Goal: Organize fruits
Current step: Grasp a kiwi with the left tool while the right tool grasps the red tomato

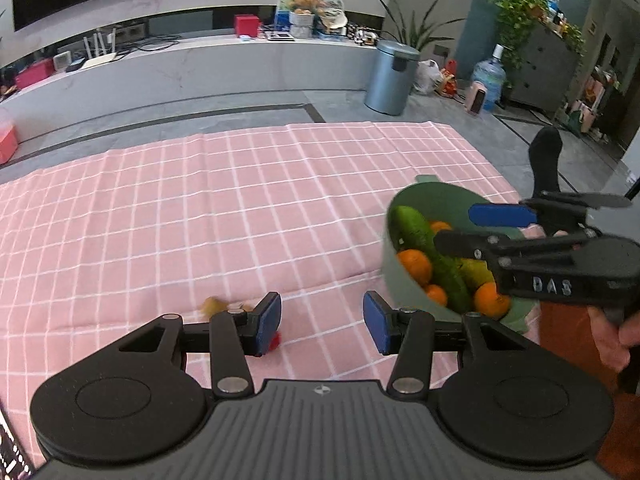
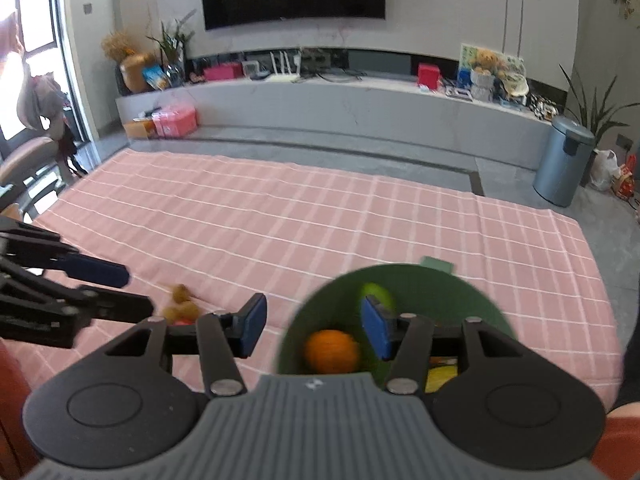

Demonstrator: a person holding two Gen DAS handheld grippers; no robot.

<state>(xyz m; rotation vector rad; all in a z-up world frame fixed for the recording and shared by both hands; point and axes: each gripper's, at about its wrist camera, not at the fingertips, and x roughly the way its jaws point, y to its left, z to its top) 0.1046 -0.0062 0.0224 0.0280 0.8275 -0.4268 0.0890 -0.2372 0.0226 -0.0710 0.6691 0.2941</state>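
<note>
A green bowl (image 1: 400,276) stands on the pink checked cloth (image 1: 220,208) at the right. It holds a cucumber (image 1: 432,252), several oranges (image 1: 416,266) and a yellow-green fruit (image 1: 476,272). My left gripper (image 1: 322,322) is open and empty above the cloth, left of the bowl. A small brownish fruit bunch (image 1: 214,304) and a red bit (image 1: 274,340) lie by its left finger. My right gripper (image 2: 312,328) is open and empty over the bowl's (image 2: 460,292) near-left rim; it also shows in the left wrist view (image 1: 480,226). An orange (image 2: 332,352) shows blurred in the bowl. The brown bunch (image 2: 182,304) lies to the left.
The cloth covers a low surface with grey floor beyond. A metal bin (image 1: 390,76), a water jug (image 1: 490,80) and plants stand at the far right. A long TV bench (image 2: 340,104) with clutter runs along the back wall. A person's socked foot (image 1: 544,160) is behind the bowl.
</note>
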